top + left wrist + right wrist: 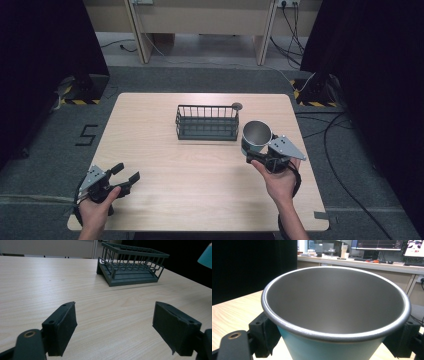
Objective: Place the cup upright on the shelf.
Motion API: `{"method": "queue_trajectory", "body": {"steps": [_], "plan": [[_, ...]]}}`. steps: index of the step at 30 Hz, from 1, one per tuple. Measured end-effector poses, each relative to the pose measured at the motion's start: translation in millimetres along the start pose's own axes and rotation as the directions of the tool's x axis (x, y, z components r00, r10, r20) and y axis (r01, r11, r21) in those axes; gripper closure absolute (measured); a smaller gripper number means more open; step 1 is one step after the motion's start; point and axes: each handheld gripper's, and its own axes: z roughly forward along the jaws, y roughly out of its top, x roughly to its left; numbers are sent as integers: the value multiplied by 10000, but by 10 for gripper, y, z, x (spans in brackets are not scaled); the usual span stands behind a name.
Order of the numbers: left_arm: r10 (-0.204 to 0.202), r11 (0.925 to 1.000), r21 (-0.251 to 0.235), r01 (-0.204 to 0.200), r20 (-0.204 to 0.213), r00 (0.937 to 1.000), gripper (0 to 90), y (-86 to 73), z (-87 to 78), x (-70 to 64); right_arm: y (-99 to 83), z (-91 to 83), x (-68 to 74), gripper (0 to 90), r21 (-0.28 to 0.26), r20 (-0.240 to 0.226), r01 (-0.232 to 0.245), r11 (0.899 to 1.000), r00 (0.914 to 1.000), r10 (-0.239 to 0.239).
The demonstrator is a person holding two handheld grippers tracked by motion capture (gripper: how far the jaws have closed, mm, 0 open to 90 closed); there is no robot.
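A teal cup [255, 136] with a steel inside sits between the jaws of my right gripper [262, 154], lifted just right of the rack. In the right gripper view the cup [337, 312] is upright and empty, its open mouth facing the camera, both pads pressed on its sides. A dark wire rack [207, 122] stands on the table's far middle; it appears again as the rack [130, 263] ahead of my left gripper. My left gripper [125, 176] rests low at the table's near left corner, open, with nothing between its fingers [61, 326].
The light wooden table [175, 170] has bare room between the two grippers. A small dark round disc [237, 106] lies behind the rack's right end. Black curtains flank both sides, and cables run over the floor at the right.
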Motion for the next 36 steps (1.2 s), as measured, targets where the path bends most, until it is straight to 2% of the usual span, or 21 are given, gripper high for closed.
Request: {"method": "queue_trajectory", "body": {"steps": [20, 36], "plan": [[16, 10000, -4, -16, -1, 10000, 185, 3, -8, 9, 190, 211, 13, 157, -207, -51, 69, 9998, 10000, -70], [44, 10000, 18, -45, 18, 10000, 186, 5, -8, 13, 321, 408, 91, 157, -334, -215, 133, 9994, 9997, -141]]}}
